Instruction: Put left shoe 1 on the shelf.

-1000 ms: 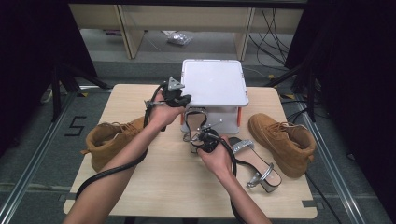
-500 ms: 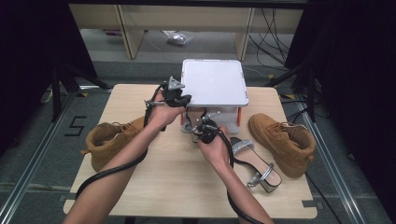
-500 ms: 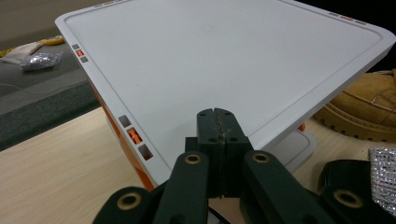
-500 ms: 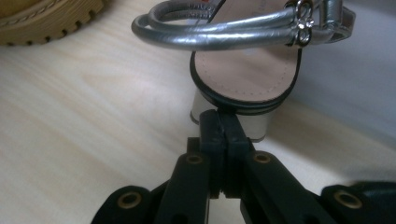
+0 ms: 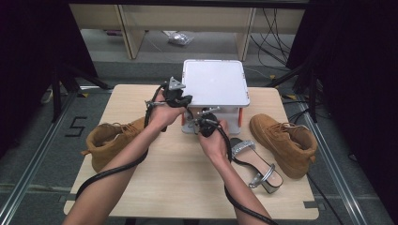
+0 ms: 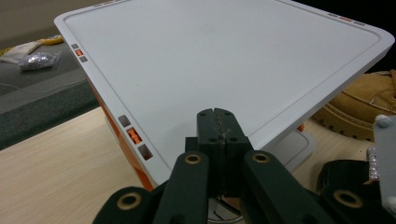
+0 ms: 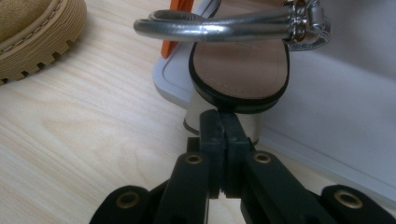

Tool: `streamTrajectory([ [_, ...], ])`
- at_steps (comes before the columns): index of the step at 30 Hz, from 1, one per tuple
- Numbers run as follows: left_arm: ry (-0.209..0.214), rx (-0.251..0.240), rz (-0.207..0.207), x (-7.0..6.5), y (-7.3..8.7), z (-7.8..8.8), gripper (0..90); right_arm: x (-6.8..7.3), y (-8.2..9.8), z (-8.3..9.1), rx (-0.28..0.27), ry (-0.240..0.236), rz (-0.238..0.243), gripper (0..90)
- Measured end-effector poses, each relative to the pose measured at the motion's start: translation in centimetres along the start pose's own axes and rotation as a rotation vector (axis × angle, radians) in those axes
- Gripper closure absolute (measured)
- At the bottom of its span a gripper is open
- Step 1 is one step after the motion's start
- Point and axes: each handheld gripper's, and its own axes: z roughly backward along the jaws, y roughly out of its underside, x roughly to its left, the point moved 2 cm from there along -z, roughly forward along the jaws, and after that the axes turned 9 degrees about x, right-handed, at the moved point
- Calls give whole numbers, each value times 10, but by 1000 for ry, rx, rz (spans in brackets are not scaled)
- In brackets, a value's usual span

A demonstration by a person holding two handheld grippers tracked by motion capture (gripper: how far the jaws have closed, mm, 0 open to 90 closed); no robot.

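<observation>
Reaching in from the near edge over the wooden table (image 5: 178,183) with both forearms, each hand wrapped round a gripper, cable trailing back along the arm.

Nearest on the right: a silver-strapped sandal (image 5: 253,161) lying flat on the wood, just beside the right wrist. Flanking the arms, two tan boots: one (image 5: 110,140) on its side at the left, partly behind the left forearm, the other (image 5: 284,140) upright at the right and well apart from it.

Further in, holding the right gripper (image 5: 202,119) low at the foot of the white stand (image 5: 215,82). Seen in the right gripper view: right gripper (image 7: 219,116) with jaws pressed fully together, nothing between them, tips set against the back of the block heel of a second sandal (image 7: 238,70). Resting with that heel on the stand's lower white shelf (image 7: 327,116), beside an orange leg, silver ankle strap arched above the footbed.

Beyond and higher, keeping the left gripper (image 5: 185,99) at the near left corner of the stand's top. Seen in the left gripper view: left gripper (image 6: 216,114) likewise closed tight on nothing, raised over the flat white top (image 6: 224,60), pointing across it; cannot tell whether touching.

Farthest back, past the table: grey floor, pale shelving legs, loose cables.
</observation>
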Motion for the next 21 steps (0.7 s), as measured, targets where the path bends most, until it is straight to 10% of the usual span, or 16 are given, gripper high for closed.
streamTrajectory([
  [21, -3, 4, -1, 0, 0, 0, 896, 5, -2, -17, -5, -20, -3, 900],
])
